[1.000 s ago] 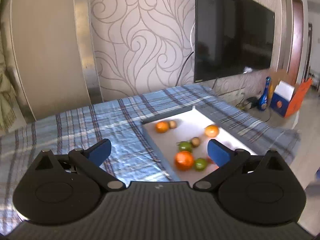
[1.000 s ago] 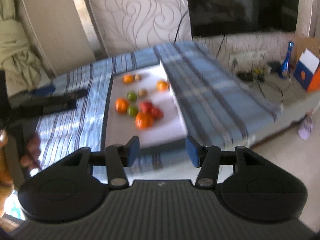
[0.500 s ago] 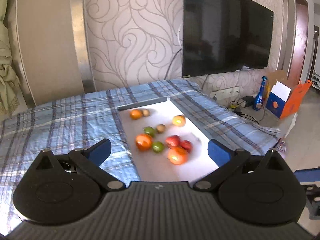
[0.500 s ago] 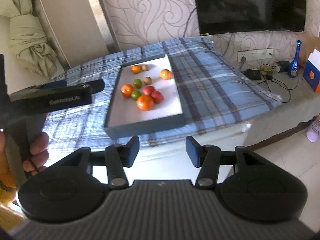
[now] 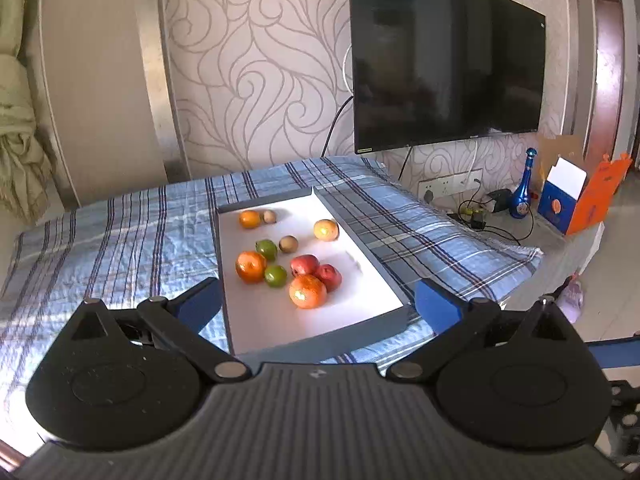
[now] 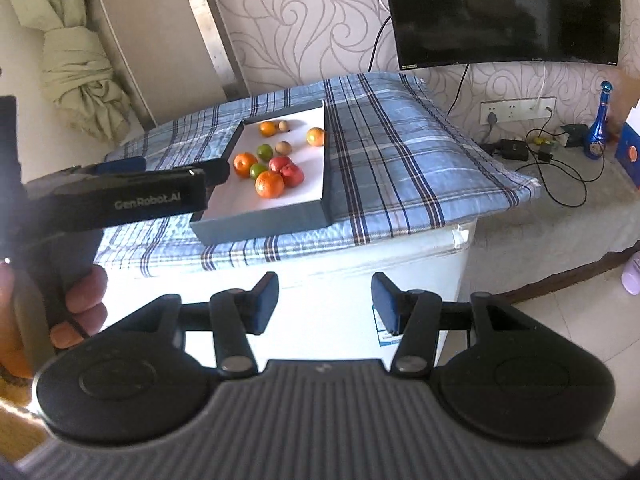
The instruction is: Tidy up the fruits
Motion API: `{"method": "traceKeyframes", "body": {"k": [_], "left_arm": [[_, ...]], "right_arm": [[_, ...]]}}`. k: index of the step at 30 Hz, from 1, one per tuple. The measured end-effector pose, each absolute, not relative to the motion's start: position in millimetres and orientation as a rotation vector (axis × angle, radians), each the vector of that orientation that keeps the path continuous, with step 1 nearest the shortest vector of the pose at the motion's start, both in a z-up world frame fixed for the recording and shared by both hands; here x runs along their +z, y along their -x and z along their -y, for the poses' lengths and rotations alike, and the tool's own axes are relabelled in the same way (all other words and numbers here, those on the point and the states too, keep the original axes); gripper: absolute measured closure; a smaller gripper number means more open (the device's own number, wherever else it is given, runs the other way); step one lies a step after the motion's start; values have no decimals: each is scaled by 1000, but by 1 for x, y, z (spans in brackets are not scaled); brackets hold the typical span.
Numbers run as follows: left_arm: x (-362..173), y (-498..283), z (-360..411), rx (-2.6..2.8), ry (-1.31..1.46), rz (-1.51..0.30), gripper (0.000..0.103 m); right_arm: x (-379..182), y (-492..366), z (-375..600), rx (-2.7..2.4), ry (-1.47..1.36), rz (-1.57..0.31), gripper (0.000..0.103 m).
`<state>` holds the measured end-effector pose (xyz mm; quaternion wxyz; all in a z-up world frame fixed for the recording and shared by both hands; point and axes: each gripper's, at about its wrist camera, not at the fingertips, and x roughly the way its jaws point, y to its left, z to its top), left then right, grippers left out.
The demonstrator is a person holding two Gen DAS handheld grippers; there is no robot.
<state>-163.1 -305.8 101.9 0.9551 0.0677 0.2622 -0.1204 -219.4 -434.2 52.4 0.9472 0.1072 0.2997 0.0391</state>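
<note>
A white tray with a grey rim (image 5: 362,242) lies on the blue plaid cloth and holds loose fruit. Among it are oranges (image 5: 251,266) (image 5: 307,291), two green limes (image 5: 266,249), two red apples (image 5: 305,265) and brown kiwis (image 5: 288,243). My left gripper (image 5: 316,292) hovers in front of the tray's near edge, open wide, with nothing between its fingers. My right gripper (image 6: 324,286) hangs open and empty, well short of the table in front of the white cabinet. In the right wrist view the tray (image 6: 260,224) sits ahead, with the left gripper (image 6: 208,174) at its left corner.
The plaid cloth (image 6: 392,168) covers a white cabinet (image 6: 328,280). A person's hand (image 6: 80,296) holds the left gripper's handle. A TV (image 5: 444,56) hangs on the wall. On the floor at the right are cables (image 6: 560,168), a blue bottle (image 5: 522,196) and an orange-and-blue box (image 5: 576,200). A knotted curtain (image 6: 80,68) hangs at the left.
The left gripper swung across, so the tray went from its right side to the centre. The right gripper backed away from the table. Both sets of jaws kept their width.
</note>
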Motion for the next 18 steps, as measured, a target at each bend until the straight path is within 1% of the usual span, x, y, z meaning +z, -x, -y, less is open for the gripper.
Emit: {"method": "traceKeyframes", "body": {"k": [7,18], "left_arm": [[104,167,312,-228,-114,-517,0],[101,168,316,-192,-175,-530,0]], "right_arm": [[60,232,431,112,-134,-617,49],[45,244,443,124,-212,-608,49]]}}
